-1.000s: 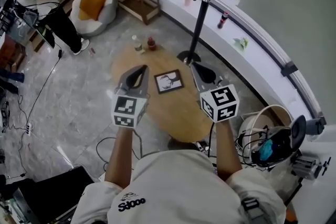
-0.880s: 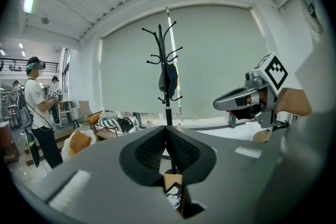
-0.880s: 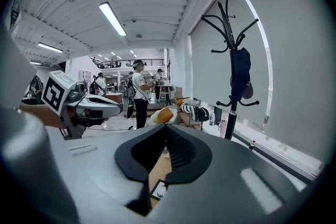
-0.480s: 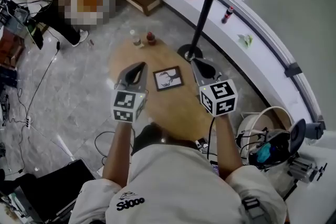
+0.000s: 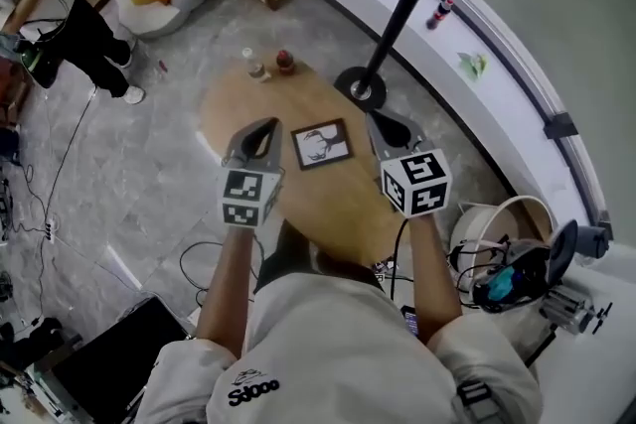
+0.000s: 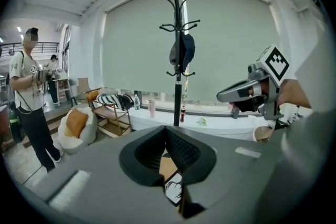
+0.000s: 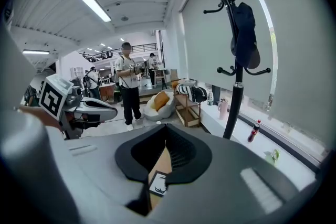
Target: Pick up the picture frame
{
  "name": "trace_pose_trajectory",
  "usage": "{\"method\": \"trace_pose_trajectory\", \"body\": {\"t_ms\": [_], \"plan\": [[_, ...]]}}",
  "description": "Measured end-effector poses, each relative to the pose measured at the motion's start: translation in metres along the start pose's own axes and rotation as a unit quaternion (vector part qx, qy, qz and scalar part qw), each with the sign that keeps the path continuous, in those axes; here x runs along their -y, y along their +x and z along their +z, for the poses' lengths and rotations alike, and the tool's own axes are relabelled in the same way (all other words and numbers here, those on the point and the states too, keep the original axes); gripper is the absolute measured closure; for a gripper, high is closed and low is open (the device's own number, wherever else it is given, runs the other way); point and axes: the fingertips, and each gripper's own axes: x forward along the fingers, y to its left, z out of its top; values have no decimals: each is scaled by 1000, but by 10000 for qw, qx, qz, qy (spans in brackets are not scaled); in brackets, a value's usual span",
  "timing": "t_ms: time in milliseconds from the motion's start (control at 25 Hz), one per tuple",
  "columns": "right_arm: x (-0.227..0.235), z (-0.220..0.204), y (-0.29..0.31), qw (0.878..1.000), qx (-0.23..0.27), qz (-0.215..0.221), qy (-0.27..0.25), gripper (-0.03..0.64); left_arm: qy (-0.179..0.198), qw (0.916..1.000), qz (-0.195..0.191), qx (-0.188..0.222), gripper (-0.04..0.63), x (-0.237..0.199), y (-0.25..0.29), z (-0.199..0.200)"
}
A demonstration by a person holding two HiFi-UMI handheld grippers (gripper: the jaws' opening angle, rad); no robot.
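- Head view: the picture frame (image 5: 321, 144) lies flat near the middle of the oval worktop (image 5: 343, 209), clear of every edge. It sits between my left tongs (image 5: 262, 129) and right tongs (image 5: 382, 121), about equally near to each. Its slightly longer side runs from one to the other.
- Left gripper view: these tongs are pressed together with nothing in them. The frame (image 6: 173, 189) shows below the tips, a touch to the right.
- Right gripper view: these are also closed and empty. The frame (image 7: 157, 184) shows low, slightly to the left. I judge that either pair must open before it can take an edge.
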Motion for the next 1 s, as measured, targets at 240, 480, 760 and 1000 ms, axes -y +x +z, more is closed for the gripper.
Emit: {"method": "trace_pose_trajectory", "body": {"t_ms": [240,480,760,1000], "plan": [[13,-31,54,9988,-472,-92,100,612,-183,9985,-91,-500,584,-28,48,-53],[35,-71,101,9961,-788,-256,287,612,-407,9943,-171,-972,584,-51,93,-114],[53,-147,153,9863,-1448,-262,749,595,-820,9819,-263,-1689,584,-60,140,-198],[67,-211,191,9723,-1964,-350,1218,577,-1287,9667,-486,-2158,584,-50,174,-258]]}}
